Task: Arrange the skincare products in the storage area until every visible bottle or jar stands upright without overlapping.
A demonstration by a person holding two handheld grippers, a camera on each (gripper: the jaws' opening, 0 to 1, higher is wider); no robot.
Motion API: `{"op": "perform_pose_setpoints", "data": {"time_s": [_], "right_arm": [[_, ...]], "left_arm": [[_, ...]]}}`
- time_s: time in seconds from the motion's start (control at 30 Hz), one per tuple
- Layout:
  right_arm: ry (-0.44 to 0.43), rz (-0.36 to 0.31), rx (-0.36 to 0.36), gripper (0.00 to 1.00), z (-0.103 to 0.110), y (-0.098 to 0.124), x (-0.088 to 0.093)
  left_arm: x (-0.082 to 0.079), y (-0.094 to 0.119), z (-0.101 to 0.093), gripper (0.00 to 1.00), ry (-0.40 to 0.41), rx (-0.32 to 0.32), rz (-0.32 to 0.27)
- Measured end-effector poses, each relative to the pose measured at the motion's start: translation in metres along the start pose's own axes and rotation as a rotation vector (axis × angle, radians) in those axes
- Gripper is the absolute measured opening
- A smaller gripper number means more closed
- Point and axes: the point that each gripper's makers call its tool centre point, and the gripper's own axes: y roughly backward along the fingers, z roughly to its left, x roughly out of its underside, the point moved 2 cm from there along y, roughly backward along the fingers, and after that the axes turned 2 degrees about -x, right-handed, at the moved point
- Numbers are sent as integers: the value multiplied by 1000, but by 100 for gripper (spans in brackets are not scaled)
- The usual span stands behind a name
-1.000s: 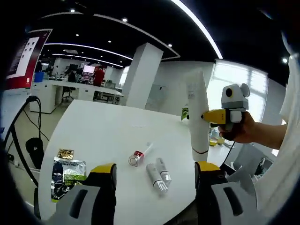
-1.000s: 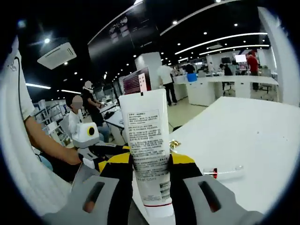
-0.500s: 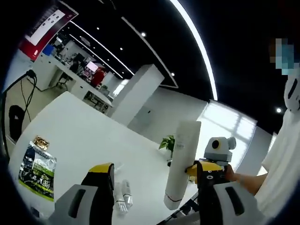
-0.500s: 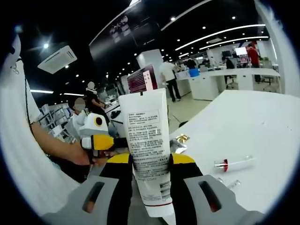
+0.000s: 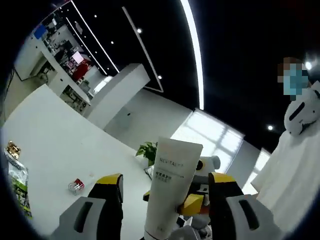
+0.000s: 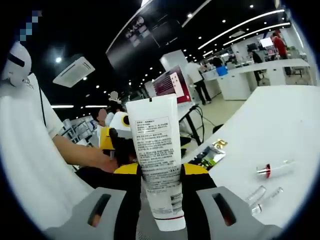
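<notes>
White table carries all loose items. Right gripper view: a green-printed sachet with a gold packet just beyond it near the table edge; a clear red-banded tube lying flat mid-table; two small clear vials side by side, nearer, also lying flat.

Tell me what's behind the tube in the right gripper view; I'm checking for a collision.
Behind the tube is the left gripper, held in a hand. The tube covers that gripper's jaws.
</notes>
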Motion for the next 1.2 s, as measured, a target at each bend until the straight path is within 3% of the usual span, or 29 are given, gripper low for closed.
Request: {"op": "perform_pose_setpoints", "data": {"time_s": [0.17, 0.3, 0.5, 0.63, 0.73, 0.8, 0.83, 0.87, 0.93, 1.1, 1.2], "right_arm": [[-25, 19, -80, 28, 12, -7, 1], [-52, 50, -149, 28, 23, -11, 6], [-118, 55, -236, 28, 30, -12, 5], [-130, 83, -287, 28, 37, -16, 3], [-147, 83, -302, 28, 36, -17, 0], [-165, 72, -309, 28, 36, -17, -1], [-188, 69, -298, 28, 34, -18, -1], [-214, 74, -318, 29, 36, -17, 0], [-215, 58, -328, 28, 37, -19, -2], [-224, 47, -332, 29, 35, -19, -7], [-206, 33, -300, 29, 30, -19, -8]], "left_arm": [[2, -2, -10, 57, 4, 65, 25], [5, -1, -23, 47, 112, 174, 62], [5, 0, -26, 49, 137, 219, 93], [9, -3, -26, 60, 116, 211, 104], [12, -6, -28, 57, 120, 221, 121], [9, -7, -28, 55, 103, 217, 95], [7, -6, -34, 48, 114, 250, 93], [3, -7, -29, 46, 98, 214, 79], [2, -6, -28, 45, 42, 202, 86], [-3, -7, -26, 44, 44, 176, 82], [-6, -9, -20, 42, 11, 125, 86]]}}
